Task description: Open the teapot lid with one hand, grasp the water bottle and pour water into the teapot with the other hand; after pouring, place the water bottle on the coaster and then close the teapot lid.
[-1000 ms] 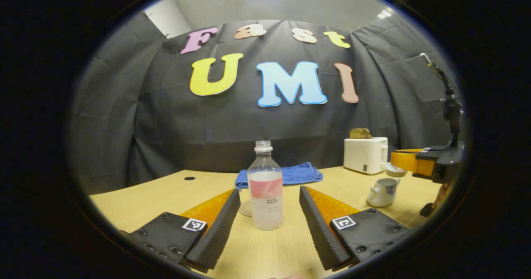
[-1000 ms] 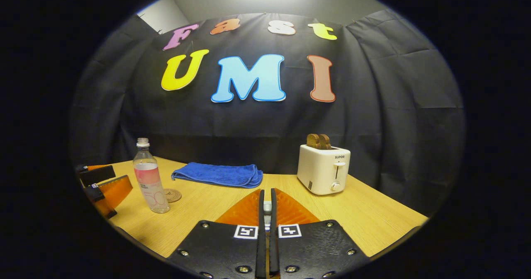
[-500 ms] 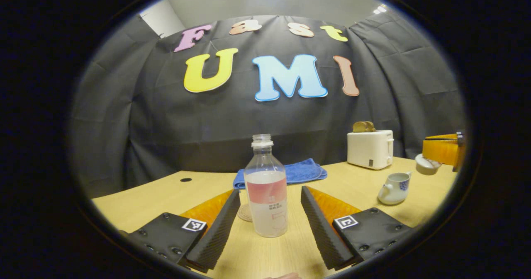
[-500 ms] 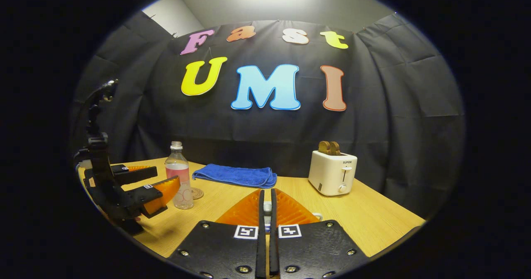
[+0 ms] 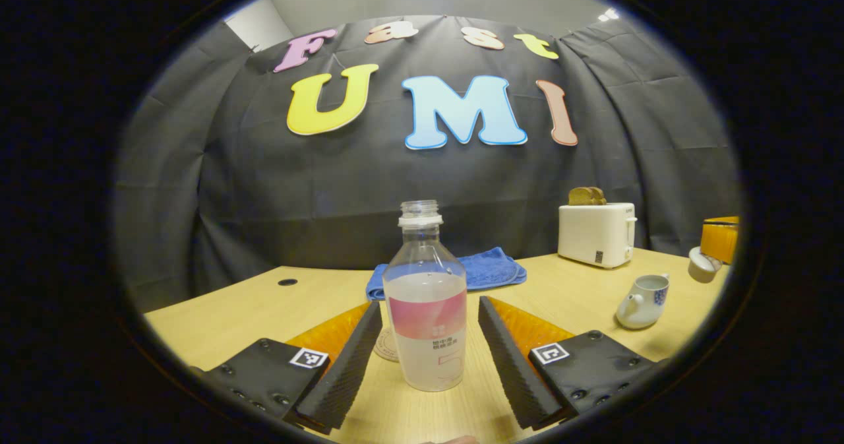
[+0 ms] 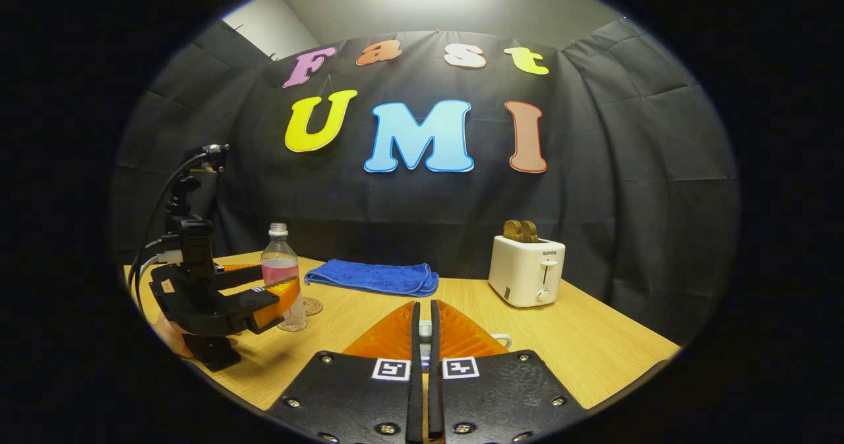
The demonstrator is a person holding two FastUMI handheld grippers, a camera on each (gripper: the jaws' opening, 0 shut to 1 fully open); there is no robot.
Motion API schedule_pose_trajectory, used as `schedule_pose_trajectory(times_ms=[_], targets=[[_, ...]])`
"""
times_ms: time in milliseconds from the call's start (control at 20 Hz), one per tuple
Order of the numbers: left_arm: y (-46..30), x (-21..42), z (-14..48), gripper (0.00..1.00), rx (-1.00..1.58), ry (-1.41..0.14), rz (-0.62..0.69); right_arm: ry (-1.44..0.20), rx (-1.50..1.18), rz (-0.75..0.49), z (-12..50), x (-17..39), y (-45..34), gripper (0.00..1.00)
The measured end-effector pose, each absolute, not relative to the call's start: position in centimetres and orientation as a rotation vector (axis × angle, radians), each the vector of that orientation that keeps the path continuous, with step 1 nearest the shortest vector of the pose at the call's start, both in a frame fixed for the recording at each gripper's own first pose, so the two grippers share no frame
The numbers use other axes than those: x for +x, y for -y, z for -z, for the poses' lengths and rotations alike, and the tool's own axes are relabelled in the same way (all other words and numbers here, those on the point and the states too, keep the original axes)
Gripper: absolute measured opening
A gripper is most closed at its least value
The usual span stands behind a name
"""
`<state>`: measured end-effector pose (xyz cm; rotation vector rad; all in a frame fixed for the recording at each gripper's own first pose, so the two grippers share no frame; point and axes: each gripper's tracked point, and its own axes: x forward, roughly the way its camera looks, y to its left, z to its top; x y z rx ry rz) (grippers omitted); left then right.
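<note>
Left gripper view shows the counter (image 5: pixel 580 292), teapot (image 5: pixel 643 292) uncovered at right, and water bottle (image 5: pixel 425 312) standing between the left gripper's (image 5: pixel 428 358) spread fingers, untouched. Right gripper view: right gripper (image 6: pixel 422 338) clenched on the lid (image 6: pixel 425 329).

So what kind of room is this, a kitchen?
Probably not a real kitchen. It looks like a recording booth set up like one: black cloth hangs as the wall behind a wooden table, which holds a toaster, a teapot and a water bottle.
</note>
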<state>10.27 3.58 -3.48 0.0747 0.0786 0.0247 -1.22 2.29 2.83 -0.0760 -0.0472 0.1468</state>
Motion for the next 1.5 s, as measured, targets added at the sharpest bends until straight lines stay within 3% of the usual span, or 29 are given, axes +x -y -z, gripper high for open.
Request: schedule_pose_trajectory(times_ms=[300, 450, 550, 950, 1500], targets=[[-4.1, 11.0, 3.1, 1.00, 0.040, -0.056, -0.024, 0.043, -0.053, -0.172, -2.3, -3.0, -2.8, 0.04], [-4.0, 11.2, 3.0, 0.89, 0.048, -0.051, -0.018, 0.036, -0.052, -0.187, -1.8, -4.4, -3.0, 0.04], [-4.0, 11.2, 3.0, 0.87, 0.057, -0.054, -0.017, 0.041, -0.057, -0.197, -1.4, -5.4, -3.2, 0.04], [-1.3, 9.6, 2.3, 0.87, 0.143, -0.073, 0.034, -0.002, -0.028, -0.175, 0.7, -7.6, -1.6, 0.04], [4.2, 8.7, 2.6, 0.87, 0.471, -0.057, 0.140, -0.001, -0.014, -0.167, 1.0, -11.0, -0.3, 0.04]])
